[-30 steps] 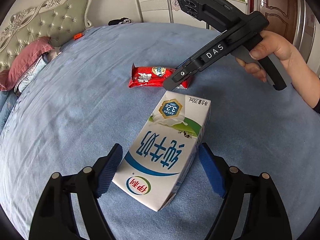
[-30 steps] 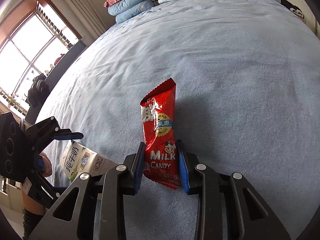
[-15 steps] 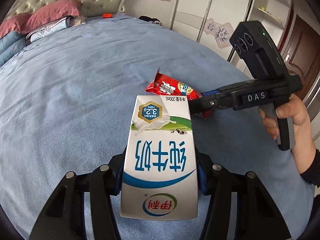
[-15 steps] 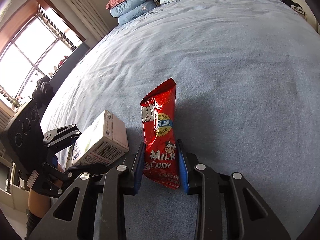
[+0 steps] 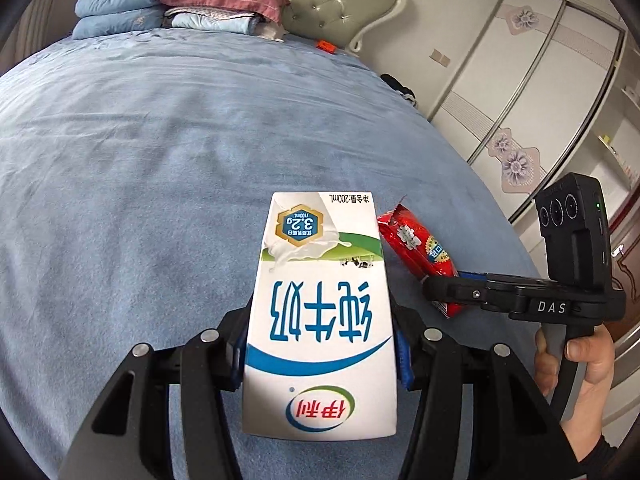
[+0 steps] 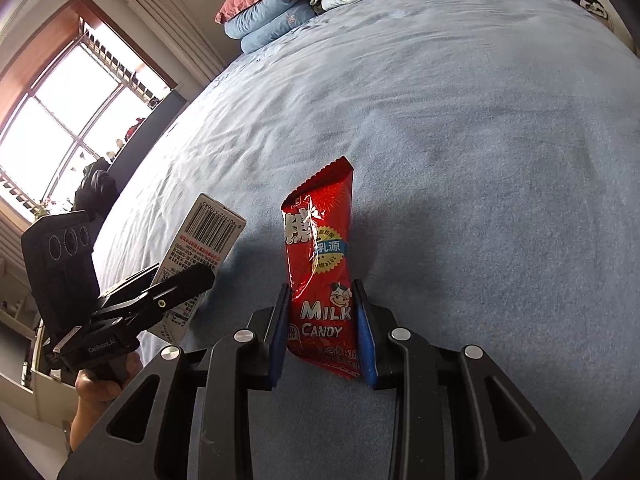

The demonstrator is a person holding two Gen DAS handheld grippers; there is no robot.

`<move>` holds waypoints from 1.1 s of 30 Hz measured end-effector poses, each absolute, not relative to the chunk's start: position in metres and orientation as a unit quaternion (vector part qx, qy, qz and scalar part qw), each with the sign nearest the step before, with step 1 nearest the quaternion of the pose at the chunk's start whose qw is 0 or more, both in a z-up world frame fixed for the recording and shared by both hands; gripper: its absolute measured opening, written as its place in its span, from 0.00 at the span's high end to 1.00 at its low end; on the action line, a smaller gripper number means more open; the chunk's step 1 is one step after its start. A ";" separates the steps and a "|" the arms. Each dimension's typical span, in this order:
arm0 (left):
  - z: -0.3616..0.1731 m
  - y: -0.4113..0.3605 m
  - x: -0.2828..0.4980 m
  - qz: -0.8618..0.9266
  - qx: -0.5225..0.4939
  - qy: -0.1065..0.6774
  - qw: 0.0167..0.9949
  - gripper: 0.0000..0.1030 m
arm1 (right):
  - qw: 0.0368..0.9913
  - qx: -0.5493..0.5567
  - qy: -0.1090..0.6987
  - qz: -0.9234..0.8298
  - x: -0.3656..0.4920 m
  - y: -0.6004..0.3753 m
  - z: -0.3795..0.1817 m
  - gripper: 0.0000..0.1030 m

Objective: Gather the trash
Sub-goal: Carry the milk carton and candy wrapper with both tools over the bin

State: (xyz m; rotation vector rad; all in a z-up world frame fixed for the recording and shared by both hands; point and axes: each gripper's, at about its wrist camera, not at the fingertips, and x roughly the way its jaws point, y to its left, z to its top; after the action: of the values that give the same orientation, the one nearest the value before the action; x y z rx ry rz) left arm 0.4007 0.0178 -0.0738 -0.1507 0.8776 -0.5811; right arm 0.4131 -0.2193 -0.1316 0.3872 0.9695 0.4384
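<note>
My left gripper [image 5: 320, 344] is shut on a white milk carton [image 5: 320, 312] with blue lettering and holds it above the blue bed. My right gripper [image 6: 322, 332] is shut on a red milk candy wrapper [image 6: 318, 276] and holds it upright above the bed. In the left wrist view the right gripper [image 5: 444, 288] holds the wrapper [image 5: 420, 252] just right of the carton. In the right wrist view the left gripper [image 6: 188, 280] holds the carton [image 6: 200, 256] at the left, barcode side showing.
The blue bedspread [image 5: 140, 180] fills both views. Pillows and folded quilts [image 5: 180, 4] lie by the tufted headboard [image 5: 332, 4]. A small orange thing [image 5: 325, 45] and a dark thing [image 5: 396, 84] lie near the bed's far edge. A wardrobe [image 5: 540, 100] stands at the right, a window [image 6: 68, 120] at the left.
My left gripper closed on the carton, which lay on the bed, and lifted and turned it toward the headboard. My right gripper kept its hold on the wrapper and rose slightly.
</note>
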 end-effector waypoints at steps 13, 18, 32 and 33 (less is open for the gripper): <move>-0.046 -0.016 0.296 -0.208 -0.064 0.444 0.869 0.48 | 0.842 0.212 0.448 0.214 0.300 -0.272 -0.091 0.72; -0.030 -0.061 0.248 -0.236 -0.042 0.433 0.869 0.48 | 0.844 0.220 0.446 0.200 0.243 -0.310 -0.094 0.72; -0.034 -0.250 0.151 -0.339 0.031 0.441 0.831 0.48 | 0.883 0.226 0.399 0.097 0.106 -0.459 -0.080 0.72; -0.035 -0.265 0.145 -0.346 0.038 0.440 0.828 0.48 | 0.885 0.229 0.396 0.088 0.096 -0.473 -0.082 0.72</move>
State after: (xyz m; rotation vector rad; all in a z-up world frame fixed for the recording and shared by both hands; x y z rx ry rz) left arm 0.1447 -0.2647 -0.0345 0.0804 0.9354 -0.7344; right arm 0.0957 -0.4730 -0.0822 0.4761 0.8249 0.1823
